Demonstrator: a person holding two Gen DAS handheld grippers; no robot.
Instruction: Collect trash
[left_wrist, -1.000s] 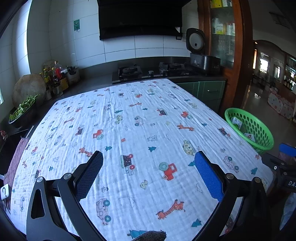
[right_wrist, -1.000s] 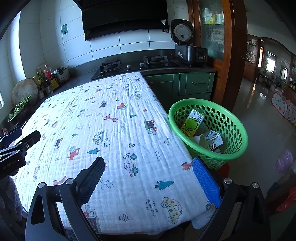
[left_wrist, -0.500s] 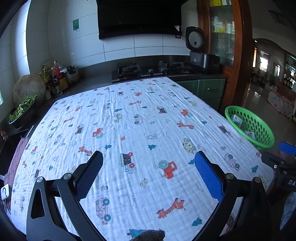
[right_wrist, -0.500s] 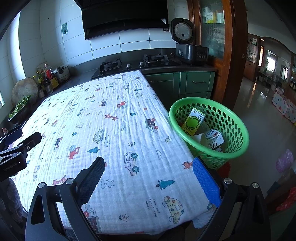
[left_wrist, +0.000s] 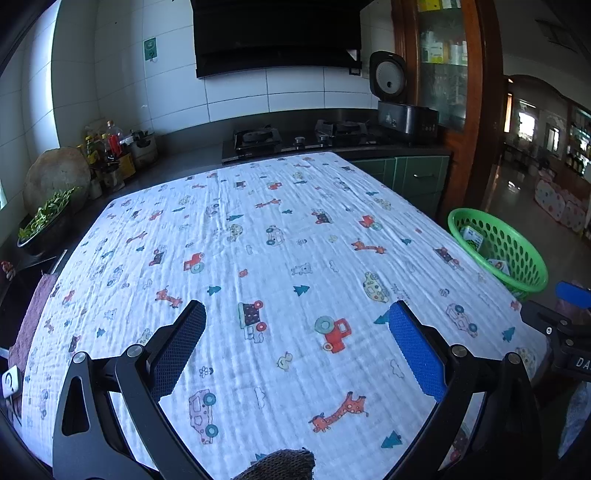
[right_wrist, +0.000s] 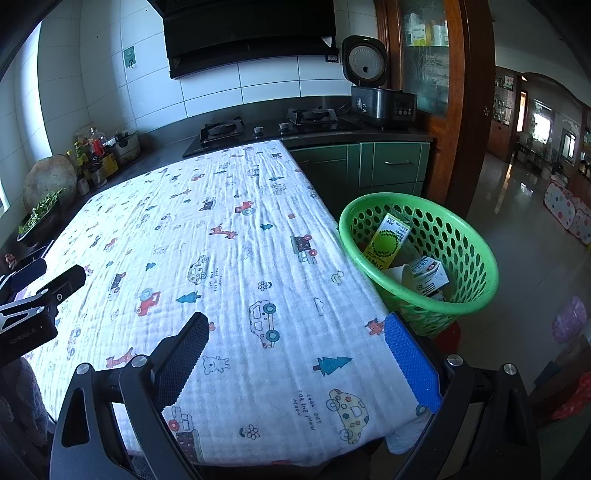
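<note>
Beside the desk, the green basket holds the cartons. Both claws, left claw and right claw, remain wide and empty; nothing has shifted, so collecting seems finished.

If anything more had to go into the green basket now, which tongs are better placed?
Right, probably. The right tongs hang open near the table corner beside the green basket; the left tongs, also open and empty, sit over mid-cloth with the basket farther off.
</note>
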